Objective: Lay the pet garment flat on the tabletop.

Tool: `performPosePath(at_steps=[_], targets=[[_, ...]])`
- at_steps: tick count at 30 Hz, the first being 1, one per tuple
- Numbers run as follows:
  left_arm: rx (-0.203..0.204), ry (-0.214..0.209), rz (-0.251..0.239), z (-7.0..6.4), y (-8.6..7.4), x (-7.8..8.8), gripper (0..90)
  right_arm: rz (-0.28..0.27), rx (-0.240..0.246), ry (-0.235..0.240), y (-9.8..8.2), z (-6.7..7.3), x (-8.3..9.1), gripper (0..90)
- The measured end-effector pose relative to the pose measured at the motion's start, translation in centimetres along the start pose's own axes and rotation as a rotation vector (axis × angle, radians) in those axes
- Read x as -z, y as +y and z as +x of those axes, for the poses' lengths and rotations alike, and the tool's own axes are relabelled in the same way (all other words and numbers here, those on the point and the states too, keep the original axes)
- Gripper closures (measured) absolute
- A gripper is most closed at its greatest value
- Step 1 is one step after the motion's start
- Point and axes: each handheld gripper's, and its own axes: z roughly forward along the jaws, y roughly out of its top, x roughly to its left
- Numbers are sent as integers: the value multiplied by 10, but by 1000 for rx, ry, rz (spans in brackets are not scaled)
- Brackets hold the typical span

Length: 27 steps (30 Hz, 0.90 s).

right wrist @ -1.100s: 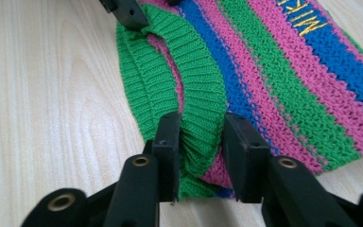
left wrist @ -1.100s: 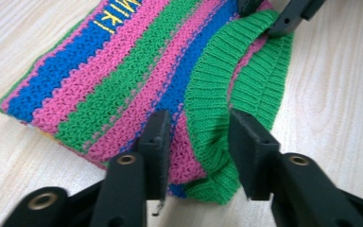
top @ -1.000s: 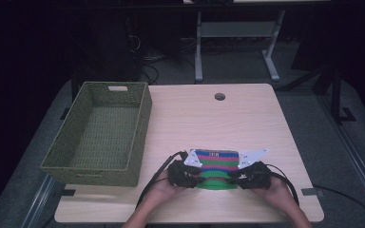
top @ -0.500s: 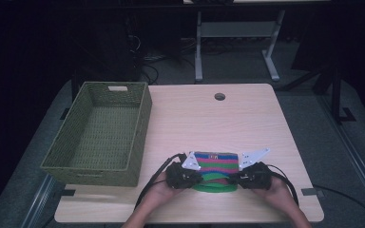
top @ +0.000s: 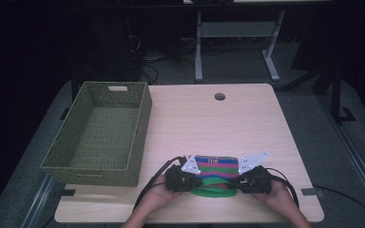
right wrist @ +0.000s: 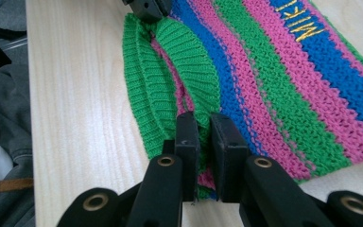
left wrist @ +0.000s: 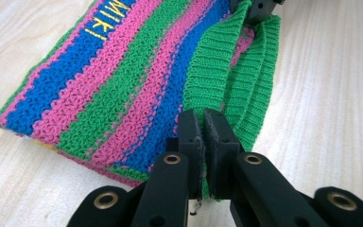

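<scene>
Soft, light striped knit hat [top: 214,167] will drape; left gripper [left wrist: 203,124] and right gripper [right wrist: 204,126] jaws have just closed, pinching its green ribbed brim [left wrist: 217,75] at opposite ends.

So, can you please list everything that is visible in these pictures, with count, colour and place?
knitted garment: one, striped blue, pink and green with a green ribbed edge and yellow letters, lying flat near the front edge of the table.
basket: one, olive green, woven, on the left part of the table.
table: one, light wood, with a round hole near its far edge.
metal frame: one, grey, on the floor behind the table.
left gripper: one, black, shut on the garment's green ribbed edge.
right gripper: one, black, shut on the same edge, at its other end.
hands: two, at the table's front edge.
</scene>
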Motion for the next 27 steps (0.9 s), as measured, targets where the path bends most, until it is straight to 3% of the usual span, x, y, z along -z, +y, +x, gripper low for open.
performPosePath(at_steps=[9,10,19,27], targets=[[7,-24,-7,-4,1,2,866,-4,7,30,0,6,5,818],[-8,-30,6,-4,2,4,866,-5,9,31,0,7,5,818],[19,-42,-39,-4,3,12,867,-42,8,54,-1,6,12,818],[19,-55,-42,-5,5,14,867,-53,11,58,-1,5,15,819]])
